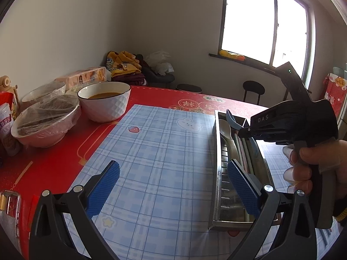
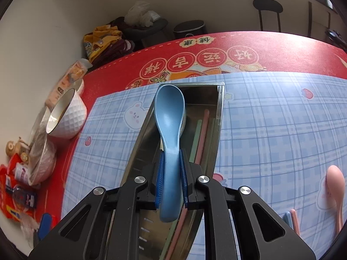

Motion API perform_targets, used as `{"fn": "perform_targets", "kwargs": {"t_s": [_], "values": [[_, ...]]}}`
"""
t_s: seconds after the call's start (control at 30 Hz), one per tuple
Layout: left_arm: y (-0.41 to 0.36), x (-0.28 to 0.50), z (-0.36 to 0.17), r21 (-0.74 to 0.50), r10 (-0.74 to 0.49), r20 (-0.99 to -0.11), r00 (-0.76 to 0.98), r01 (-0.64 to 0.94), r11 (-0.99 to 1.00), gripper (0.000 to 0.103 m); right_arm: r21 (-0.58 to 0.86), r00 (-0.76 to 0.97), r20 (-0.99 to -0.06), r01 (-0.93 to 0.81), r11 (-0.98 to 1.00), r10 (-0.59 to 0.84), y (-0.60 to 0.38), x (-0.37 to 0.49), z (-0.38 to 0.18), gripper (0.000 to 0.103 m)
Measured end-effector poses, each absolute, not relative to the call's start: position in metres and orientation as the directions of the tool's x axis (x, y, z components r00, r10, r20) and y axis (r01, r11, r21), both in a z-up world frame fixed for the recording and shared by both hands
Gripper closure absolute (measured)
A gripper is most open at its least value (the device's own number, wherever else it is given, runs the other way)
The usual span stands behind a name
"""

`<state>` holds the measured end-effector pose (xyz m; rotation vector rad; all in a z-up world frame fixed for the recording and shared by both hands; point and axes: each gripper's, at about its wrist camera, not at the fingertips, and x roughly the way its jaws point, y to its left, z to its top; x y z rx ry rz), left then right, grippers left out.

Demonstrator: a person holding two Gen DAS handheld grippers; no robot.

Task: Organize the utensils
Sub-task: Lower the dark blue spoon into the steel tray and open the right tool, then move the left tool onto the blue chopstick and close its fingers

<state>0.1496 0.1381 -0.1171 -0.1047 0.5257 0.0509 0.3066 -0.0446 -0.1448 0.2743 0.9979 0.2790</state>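
Here, right gripper [image 2: 171, 179] pinching blue spoon [image 2: 170, 130] by its handle, bowl forward, over steel tray [image 2: 220, 117] (chopsticks [image 2: 202, 134] already inside), likely for lengthwise placement. Left gripper [image 1: 173, 186] spread, empty, beside tray. Pink spoon [image 2: 336, 186] waiting on mat.

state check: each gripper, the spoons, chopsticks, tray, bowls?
left gripper: open, holds nothing
right gripper: shut on blue spoon
blue spoon: held over the tray
metal tray: on the mat, lidless
white spoon: in tray
chopsticks: in tray
pink spoon: on mat, outside tray
white bowl: uncovered, brown liquid inside
pink bowl: wrapped in plastic film
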Motion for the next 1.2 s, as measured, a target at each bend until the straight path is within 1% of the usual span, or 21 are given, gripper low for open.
{"fn": "perform_targets", "kwargs": {"t_s": [0.23,0.63,0.8,0.97,1.1,1.2], "values": [[0.146,0.151,-0.117,-0.109,0.034,-0.506,0.862,-0.103,0.989,0.006,0.345,0.493,-0.801,-0.081,0.935,0.338,-0.037,0.316,-0.153,0.089],[0.146,0.151,-0.118,-0.115,0.032,-0.513,0.858,-0.106,0.988,0.006,0.417,0.458,-0.795,-0.065,0.907,0.398,-0.039,0.318,-0.158,0.087],[0.146,0.151,-0.118,-0.118,0.028,-0.509,0.86,-0.102,0.988,0.006,0.433,0.494,-0.755,-0.118,0.893,0.432,-0.054,0.306,-0.142,0.087],[0.144,0.149,-0.116,-0.116,0.018,-0.495,0.868,-0.086,0.99,0.006,0.39,0.551,-0.713,-0.201,0.898,0.433,-0.084,0.281,-0.126,0.087],[0.141,0.147,-0.114,-0.111,0.012,-0.482,0.876,-0.075,0.991,0.006,0.362,0.611,-0.679,-0.204,0.909,0.407,-0.126,0.259,-0.119,0.087],[0.138,0.146,-0.113,-0.104,0.005,-0.472,0.881,-0.062,0.993,0.006,0.325,0.665,-0.655,-0.182,0.928,0.36,-0.163,0.238,-0.119,0.087]]}}
